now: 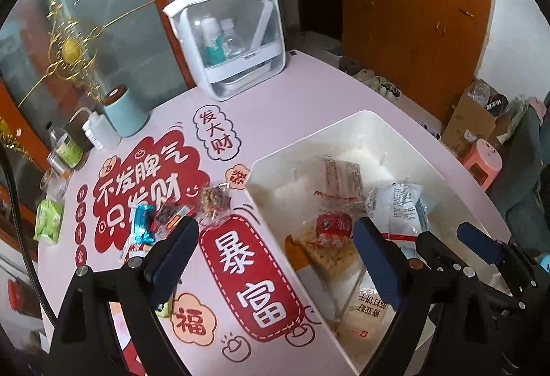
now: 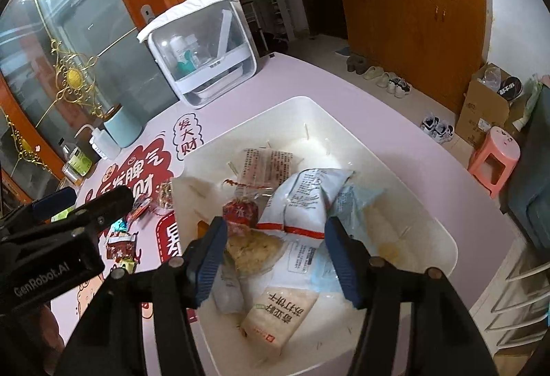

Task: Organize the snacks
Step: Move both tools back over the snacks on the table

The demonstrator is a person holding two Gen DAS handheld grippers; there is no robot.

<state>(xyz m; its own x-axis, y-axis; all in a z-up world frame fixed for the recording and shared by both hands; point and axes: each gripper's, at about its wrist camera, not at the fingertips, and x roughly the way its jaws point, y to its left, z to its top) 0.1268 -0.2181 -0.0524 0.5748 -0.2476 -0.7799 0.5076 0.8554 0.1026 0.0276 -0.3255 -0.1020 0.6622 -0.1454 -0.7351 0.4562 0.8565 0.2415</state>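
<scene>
Both grippers are spread wide with nothing in them: left gripper (image 1: 275, 259) hangs over the bin's near-left edge and the pink table (image 1: 275, 100), right gripper (image 2: 275, 259) sits above the white bin (image 2: 429, 228). Bin already has a white chip bag (image 2: 306, 200), a cracker pack (image 2: 278, 317) and a rice-crisp bar (image 2: 251, 248) in it. Few wrapped candies (image 1: 161, 221) are loose on the table just left of the bin.

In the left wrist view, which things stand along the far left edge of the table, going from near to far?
Green packet → clear glass → green-labelled jar → white squeeze bottle → pale blue cup → white storage case.
</scene>
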